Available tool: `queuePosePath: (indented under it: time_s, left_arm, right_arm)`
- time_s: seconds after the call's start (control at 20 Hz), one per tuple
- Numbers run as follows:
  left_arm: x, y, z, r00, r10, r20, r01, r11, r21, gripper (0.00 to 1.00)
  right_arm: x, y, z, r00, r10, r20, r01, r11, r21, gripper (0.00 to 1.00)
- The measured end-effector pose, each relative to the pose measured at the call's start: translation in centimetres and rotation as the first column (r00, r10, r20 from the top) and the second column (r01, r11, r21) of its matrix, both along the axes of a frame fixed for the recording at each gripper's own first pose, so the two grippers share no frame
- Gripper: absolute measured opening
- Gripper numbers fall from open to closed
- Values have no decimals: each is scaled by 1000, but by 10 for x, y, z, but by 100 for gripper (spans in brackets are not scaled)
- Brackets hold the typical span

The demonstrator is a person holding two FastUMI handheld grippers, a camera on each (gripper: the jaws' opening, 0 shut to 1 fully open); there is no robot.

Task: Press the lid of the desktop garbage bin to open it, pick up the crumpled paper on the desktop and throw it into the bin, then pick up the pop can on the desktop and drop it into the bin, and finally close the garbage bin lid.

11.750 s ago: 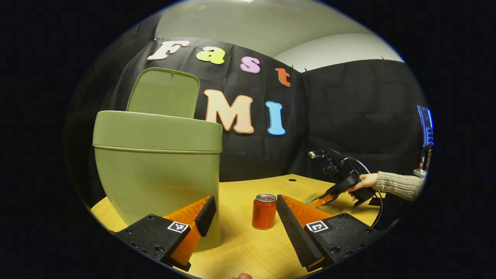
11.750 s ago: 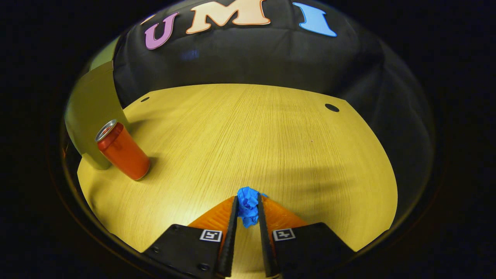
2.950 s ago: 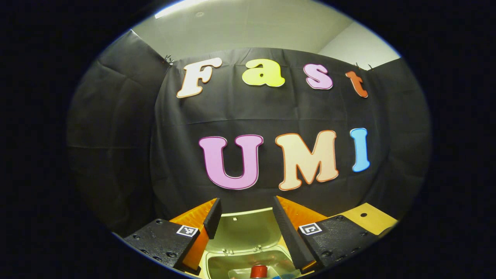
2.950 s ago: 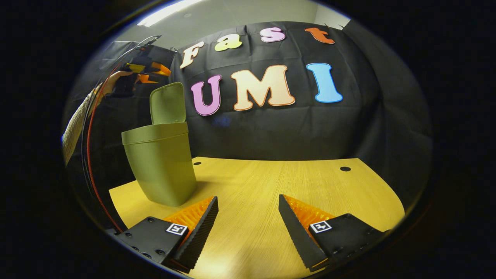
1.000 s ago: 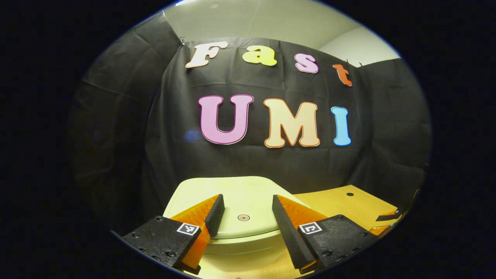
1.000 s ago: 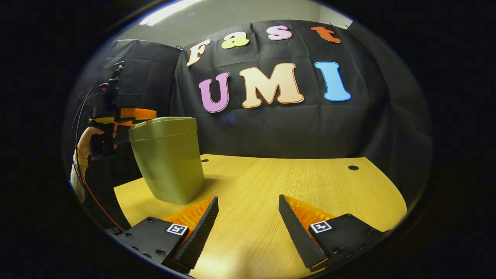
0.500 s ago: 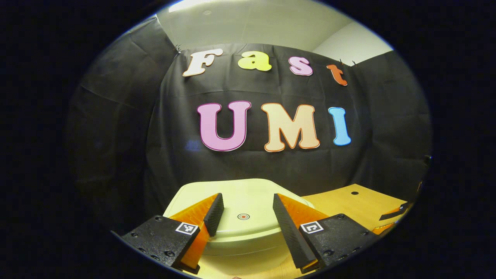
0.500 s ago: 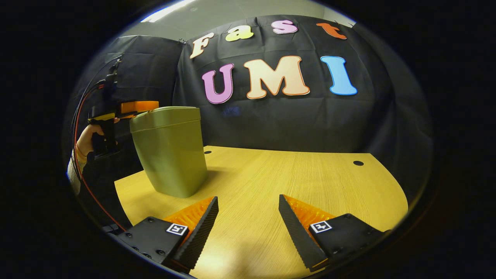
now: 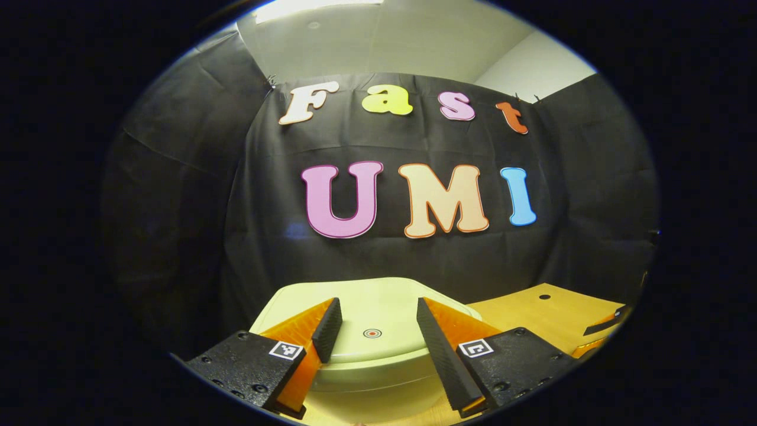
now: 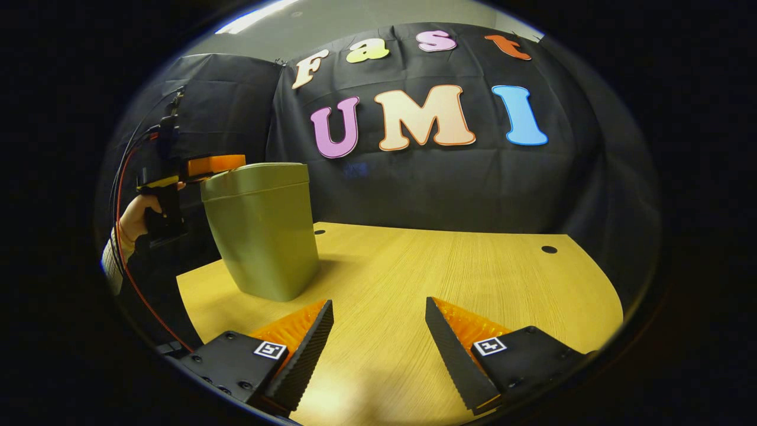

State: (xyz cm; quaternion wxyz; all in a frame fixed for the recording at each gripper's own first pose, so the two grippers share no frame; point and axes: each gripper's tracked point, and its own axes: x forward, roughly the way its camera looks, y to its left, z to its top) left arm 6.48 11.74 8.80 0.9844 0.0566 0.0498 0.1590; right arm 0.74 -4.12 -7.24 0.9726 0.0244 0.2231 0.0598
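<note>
Looking along the left tongs [image 9: 372, 322] in the left gripper view: fingers spread wide, nothing between them, framing the shut lid [image 9: 378, 307] of the garbage bin [image 9: 372, 378] at bottom centre. A small round target mark [image 9: 372, 333] on the lid sits in the gap between the two fingers. Bin body is cut off by the lower edge of the frame and partly hidden behind both fingers, so whether the tips touch the lid or hang just above it I cannot tell. Lid down means the bin's inside is hidden; crumpled paper and pop can cannot be made out. A corner of the desk [image 9: 550, 313] shows at lower right with a dark hole [image 9: 544, 296] in it; at the far right edge a sliver of another gripper is cut off, too little to read.

Right gripper view: right tongs [image 10: 378, 325] at bottom centre, also wide apart and holding nothing, over bare desk [image 10: 449, 266]. Garbage bin [image 10: 260, 236] stands at left of frame, well apart from these tongs, lid [image 10: 254, 173] closed. The left tongs [image 10: 216, 164] show at upper left, level with the lid's near edge, held by a hand [image 10: 137, 218]; contact is hard to judge at that size. Cables [image 10: 121, 195] run along the left rim, and the sleeve [image 10: 111, 260] is cut off there.
</note>
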Motion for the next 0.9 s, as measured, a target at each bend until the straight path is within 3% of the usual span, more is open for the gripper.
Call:
queuePosePath:
  time_s: [0.15, 0.35, 0.5, 0.65, 0.8, 0.85, 0.9]
  left_arm:
    - [0, -4, 18, 999, -4, 49, 5, 1000, -20, 82]
    - [-2, -13, 53, 996, -35, 84, 27, 996, 87, 85]
    - [-7, -59, 55, 985, -139, 105, 126, 985, 118, 86]
    - [-11, -117, 32, 954, -282, 104, 271, 956, 111, 86]
    - [-16, -165, -4, 910, -407, 73, 400, 912, 94, 100]
    - [-18, -178, -16, 896, -439, 69, 434, 897, 80, 92]
    - [-20, -187, -29, 883, -465, 61, 462, 885, 61, 92]
  right_arm:
    - [1, 0, 0, 1000, -2, -1, 2, 1000, -3, 98]
    - [3, 2, -1, 1000, -2, 1, 2, 1000, -5, 98]
    - [6, 2, -3, 1000, -13, 6, 14, 1000, -16, 98]
    - [10, 3, -7, 1000, -17, 6, 17, 999, -35, 98]
    - [12, 8, -9, 1000, -17, 12, 18, 999, -50, 98]
    - [13, 10, -8, 1000, -13, 18, 14, 999, -50, 98]
    - [14, 13, -8, 1000, -9, 25, 10, 999, -50, 98]
